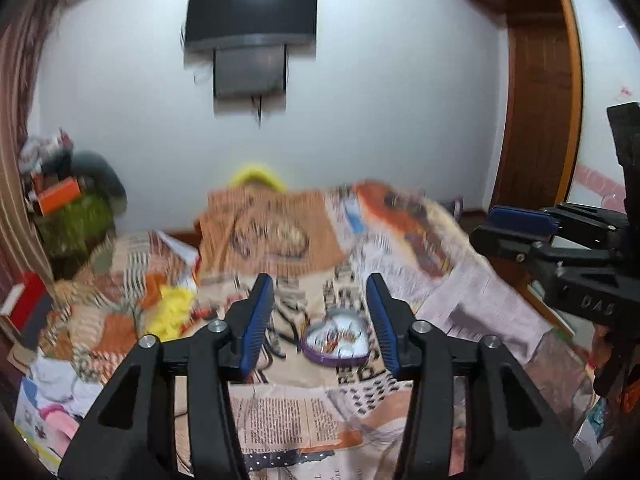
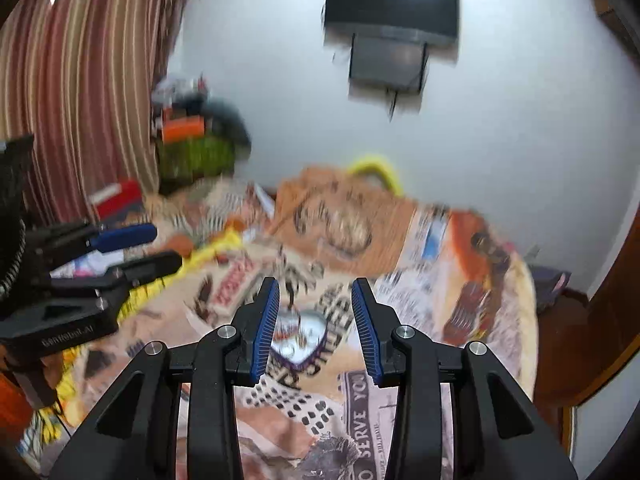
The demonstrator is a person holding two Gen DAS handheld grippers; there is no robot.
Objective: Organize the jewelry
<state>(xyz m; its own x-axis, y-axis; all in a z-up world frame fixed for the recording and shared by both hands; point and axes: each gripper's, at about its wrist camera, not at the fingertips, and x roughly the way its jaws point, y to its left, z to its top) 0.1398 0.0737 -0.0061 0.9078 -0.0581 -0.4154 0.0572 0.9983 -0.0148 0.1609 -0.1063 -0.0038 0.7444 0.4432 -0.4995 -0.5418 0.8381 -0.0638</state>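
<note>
A purple heart-shaped box lies open on a printed bedspread, with small jewelry pieces inside its white interior. It also shows in the right wrist view. Dark cords or necklaces lie just left of the box. My left gripper is open and empty, held above and short of the box. My right gripper is open and empty, also above the box. Each gripper shows in the other's view, the right one and the left one.
A yellow fuzzy item lies left of the box. An orange printed bag with yellow handle stands at the back. Clutter piles at the far left by a striped curtain. A wall TV and wooden wardrobe stand behind.
</note>
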